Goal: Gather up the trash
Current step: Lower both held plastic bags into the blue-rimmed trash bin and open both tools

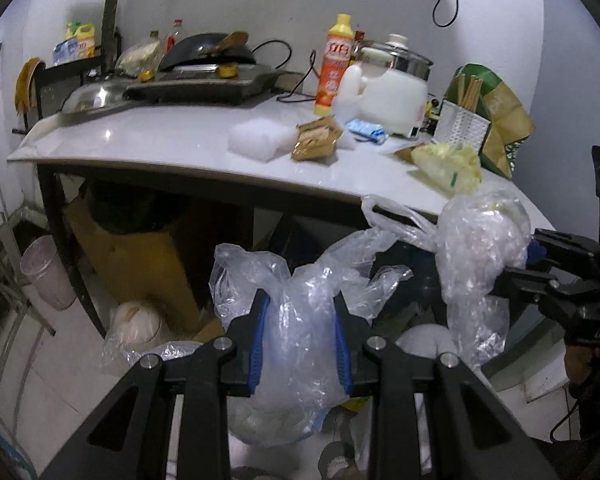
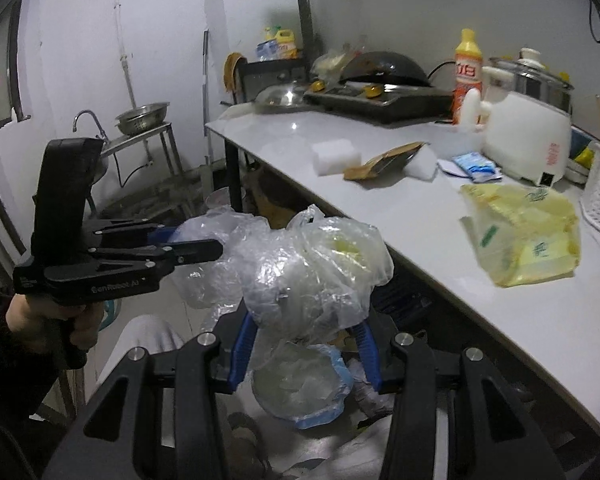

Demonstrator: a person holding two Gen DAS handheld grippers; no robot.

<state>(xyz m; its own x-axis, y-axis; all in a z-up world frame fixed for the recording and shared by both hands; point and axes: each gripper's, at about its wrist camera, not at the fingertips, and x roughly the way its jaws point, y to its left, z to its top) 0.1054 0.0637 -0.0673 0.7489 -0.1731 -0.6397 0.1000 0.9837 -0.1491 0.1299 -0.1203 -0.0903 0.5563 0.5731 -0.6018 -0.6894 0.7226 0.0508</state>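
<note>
Leftmost, the left gripper [image 1: 300, 344] pinches one clear plastic bag [image 1: 300, 320], its jaws part-closed on the film. Beside it, the right gripper [image 2: 304, 354] clamps a second clear bag [image 2: 312, 272], crumpled, contents unclear. Both hang off the counter [image 2: 420, 216], where one yellow bag [image 2: 528, 236] lies.

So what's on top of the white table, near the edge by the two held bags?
A crumpled yellow plastic bag lies there; farther back, a brown paper packet and a white foam block on the white table. What the yellow bag holds is covered.
</note>
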